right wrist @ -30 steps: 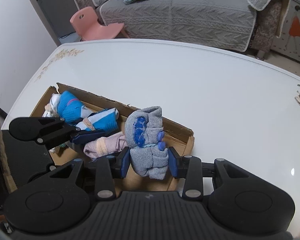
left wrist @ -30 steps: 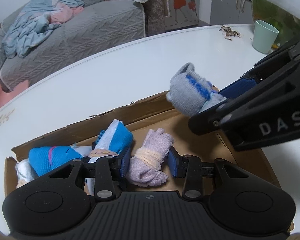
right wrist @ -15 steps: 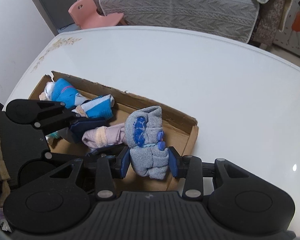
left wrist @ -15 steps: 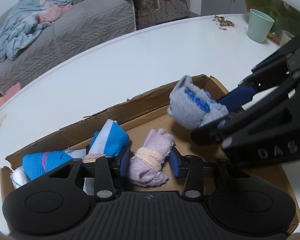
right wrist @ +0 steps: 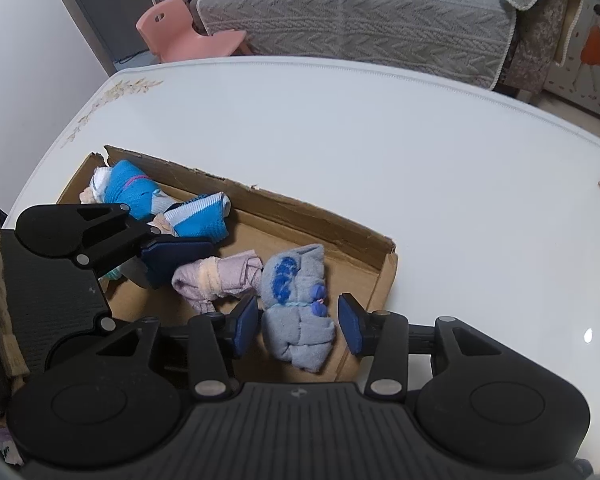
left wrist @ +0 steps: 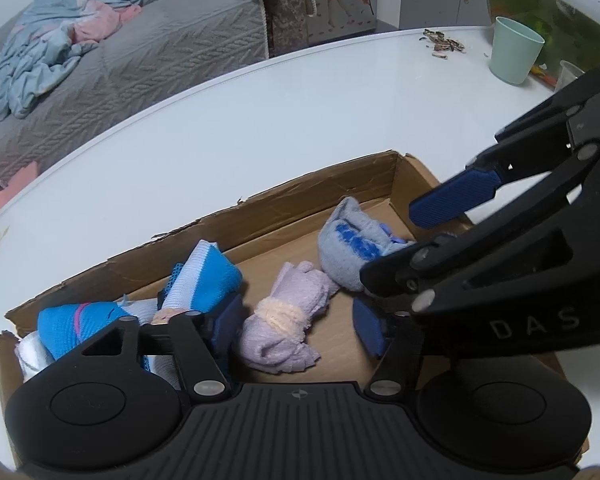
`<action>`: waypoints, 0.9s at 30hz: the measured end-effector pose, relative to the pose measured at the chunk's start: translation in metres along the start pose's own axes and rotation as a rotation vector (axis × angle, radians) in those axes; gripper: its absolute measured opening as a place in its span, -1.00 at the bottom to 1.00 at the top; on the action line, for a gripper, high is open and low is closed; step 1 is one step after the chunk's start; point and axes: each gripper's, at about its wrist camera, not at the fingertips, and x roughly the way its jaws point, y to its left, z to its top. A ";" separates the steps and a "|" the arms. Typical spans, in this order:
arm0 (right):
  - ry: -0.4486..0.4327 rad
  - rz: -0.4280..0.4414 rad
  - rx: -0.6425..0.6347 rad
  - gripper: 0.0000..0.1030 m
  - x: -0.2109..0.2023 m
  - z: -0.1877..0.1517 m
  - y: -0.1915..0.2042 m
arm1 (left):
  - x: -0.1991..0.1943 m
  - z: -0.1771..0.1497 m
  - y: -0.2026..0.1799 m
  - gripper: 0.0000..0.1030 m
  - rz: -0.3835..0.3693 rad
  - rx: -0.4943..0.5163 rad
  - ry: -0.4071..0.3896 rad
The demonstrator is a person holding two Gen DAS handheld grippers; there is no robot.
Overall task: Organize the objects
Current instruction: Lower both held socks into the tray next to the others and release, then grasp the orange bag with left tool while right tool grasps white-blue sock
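The grey sock bundle lies in the cardboard box at its right end, long axis running toward the right gripper, blue patch facing up. Beside it the lilac bundle lies lengthwise between the left gripper's jaws. Two blue bundles fill the left end, perhaps overlapping. Both pairs of jaws have just been opening and now stand apart, clear of their bundles; a second ago each was clamped. The box sits on the white worktop.

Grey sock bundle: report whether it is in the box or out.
In: the grey sock bundle rests on the cardboard box floor beside the lilac bundle.
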 end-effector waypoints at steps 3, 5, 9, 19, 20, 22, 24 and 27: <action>-0.025 0.003 0.010 -0.14 -0.008 0.001 -0.002 | -0.006 0.001 -0.002 0.43 0.003 0.004 -0.008; -0.032 0.004 0.013 -0.13 -0.011 0.001 -0.001 | -0.010 0.001 -0.004 0.49 0.010 0.011 -0.014; -0.033 0.001 0.003 -0.13 -0.013 -0.001 0.002 | -0.021 0.001 -0.006 0.54 0.034 0.022 -0.024; -0.124 0.004 -0.008 0.00 -0.062 -0.023 0.015 | -0.098 -0.026 0.002 0.68 0.048 -0.008 -0.097; -0.129 0.008 -0.025 0.00 -0.066 -0.027 0.020 | -0.109 -0.033 0.007 0.70 0.049 -0.018 -0.106; -0.131 0.017 -0.056 0.00 -0.072 -0.037 0.031 | -0.130 -0.050 0.017 0.70 0.054 -0.050 -0.118; -0.119 0.032 -0.082 0.00 -0.077 -0.051 0.044 | -0.149 -0.070 0.029 0.70 0.063 -0.087 -0.127; -0.101 0.056 -0.135 0.00 -0.081 -0.071 0.064 | -0.173 -0.103 0.043 0.73 0.101 -0.143 -0.137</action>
